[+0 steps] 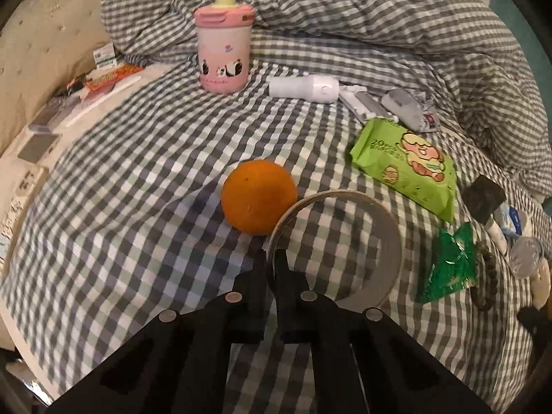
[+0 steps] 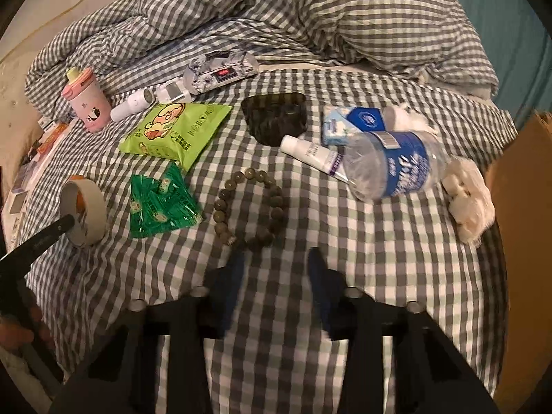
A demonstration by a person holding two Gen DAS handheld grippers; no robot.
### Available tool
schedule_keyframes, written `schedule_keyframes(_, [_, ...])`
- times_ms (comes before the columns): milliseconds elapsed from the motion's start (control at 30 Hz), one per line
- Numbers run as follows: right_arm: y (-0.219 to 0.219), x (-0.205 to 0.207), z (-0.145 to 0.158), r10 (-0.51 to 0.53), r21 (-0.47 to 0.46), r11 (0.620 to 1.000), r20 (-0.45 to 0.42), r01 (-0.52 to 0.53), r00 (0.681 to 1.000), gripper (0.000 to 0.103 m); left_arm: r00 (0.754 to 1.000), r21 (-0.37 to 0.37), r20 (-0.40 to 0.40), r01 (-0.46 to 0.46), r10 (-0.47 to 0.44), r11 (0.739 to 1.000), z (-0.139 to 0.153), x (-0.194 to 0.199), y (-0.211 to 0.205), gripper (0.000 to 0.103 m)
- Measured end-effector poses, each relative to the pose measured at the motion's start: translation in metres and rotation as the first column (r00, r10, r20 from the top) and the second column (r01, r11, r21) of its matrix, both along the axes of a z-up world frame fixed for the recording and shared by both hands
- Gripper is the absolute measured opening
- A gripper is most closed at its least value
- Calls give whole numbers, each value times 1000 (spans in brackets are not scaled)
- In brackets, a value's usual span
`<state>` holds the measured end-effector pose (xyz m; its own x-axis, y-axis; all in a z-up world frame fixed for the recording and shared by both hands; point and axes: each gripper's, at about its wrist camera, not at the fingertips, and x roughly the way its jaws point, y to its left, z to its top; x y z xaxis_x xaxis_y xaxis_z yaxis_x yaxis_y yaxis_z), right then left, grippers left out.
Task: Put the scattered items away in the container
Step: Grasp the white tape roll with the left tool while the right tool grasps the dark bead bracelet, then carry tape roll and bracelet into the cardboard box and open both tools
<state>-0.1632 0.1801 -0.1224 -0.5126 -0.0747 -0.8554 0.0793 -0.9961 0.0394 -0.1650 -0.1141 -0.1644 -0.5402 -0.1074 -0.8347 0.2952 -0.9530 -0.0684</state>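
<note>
My left gripper (image 1: 270, 258) is shut on the near wall of a beige tape roll (image 1: 386, 227), one finger inside the ring and one outside. The roll stands on the checked bedsheet, touching an orange (image 1: 258, 196). The right wrist view shows that same tape roll (image 2: 93, 214) with the left finger in it. My right gripper (image 2: 277, 262) hangs open just short of a brown bead bracelet (image 2: 220, 207), whose near beads lie ahead of the fingertips; nothing is between the pads. A cardboard box (image 2: 524, 207) shows at the right edge.
On the sheet lie a pink cup (image 1: 222, 55), a green wipes pack (image 2: 172, 127), a green sachet (image 2: 158, 203), a dark case (image 2: 276, 117), a white tube (image 2: 310, 151), a water bottle (image 2: 396, 165) and white fluffy pieces (image 2: 469, 200). A crumpled duvet (image 2: 310, 17) fills the back.
</note>
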Motion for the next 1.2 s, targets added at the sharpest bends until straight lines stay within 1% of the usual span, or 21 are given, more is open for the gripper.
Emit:
schedule_keyframes(67, [-2, -9, -1, -4, 5, 1000, -6, 4, 1000, 33, 1000, -26, -15, 13, -13, 1000, 10, 5, 4, 3])
schedule_keyframes(133, [-3, -18, -4, -9, 6, 1000, -4, 9, 1000, 33, 999, -30, -31, 24, -24, 999, 20, 10, 5, 3])
schedule_keyframes(300, [2, -42, -20, -26, -35, 999, 42, 28, 999, 33, 997, -49, -51, 50, -53, 998, 35, 14, 11, 3])
schedule_keyframes(400, [4, -55, -32, -44, -48, 998, 69, 48, 997, 33, 997, -56, -53, 59, -62, 997, 37, 16, 14, 3])
schedule_keyframes(500, [4, -64, -45, -36, -71, 996, 107, 44, 994, 33, 996, -55, -51, 69, -71, 996, 35, 16, 16, 3])
schedule_keyframes(567, [1, -67, -51, -34, -51, 998, 112, 40, 993, 33, 996, -58, -46, 72, -75, 996, 33, 16, 17, 3])
schedule_keyframes(700, [-7, -69, -52, -24, -1, 1000, 90, 24, 996, 33, 996, -52, -34, 78, -80, 996, 29, 16, 19, 3])
schedule_keyframes(733, [-8, -68, -53, -14, 10, 1000, 89, 13, 996, 32, 996, -51, -31, 79, -81, 996, 28, 16, 19, 3])
schedule_keyframes(767, [-9, -67, -53, -6, 18, 1000, 88, 5, 996, 21, 996, -52, -29, 81, -82, 995, 28, 16, 20, 3])
schedule_keyframes(800, [-7, -65, -51, -8, 14, 1000, 90, 7, 996, 11, 996, -55, -28, 82, -83, 995, 28, 16, 21, 3])
schedule_keyframes(833, [-4, -63, -48, -13, -10, 1000, 93, 14, 996, 11, 996, -58, -26, 83, -85, 995, 28, 17, 22, 3])
schedule_keyframes(867, [0, -60, -43, -14, -55, 998, 90, 19, 996, 11, 996, -60, -27, 85, -86, 995, 29, 18, 22, 3])
schedule_keyframes(900, [6, -54, -35, -16, -111, 994, 74, 25, 997, 11, 996, -66, -30, 86, -88, 994, 31, 19, 23, 3])
schedule_keyframes(933, [9, -46, -24, -18, -146, 989, 48, 25, 999, 11, 995, -71, -33, 91, -93, 993, 32, 21, 24, 3])
schedule_keyframes(1067, [15, -21, 12, -12, -176, 984, -24, 8, 1000, 11, 993, -80, -54, 99, -103, 992, 45, 28, 28, 3])
schedule_keyframes(1200, [23, -1, 39, -15, -196, 981, -58, 3, 998, 11, 989, -88, -83, 114, -121, 990, 64, 38, 38, 3])
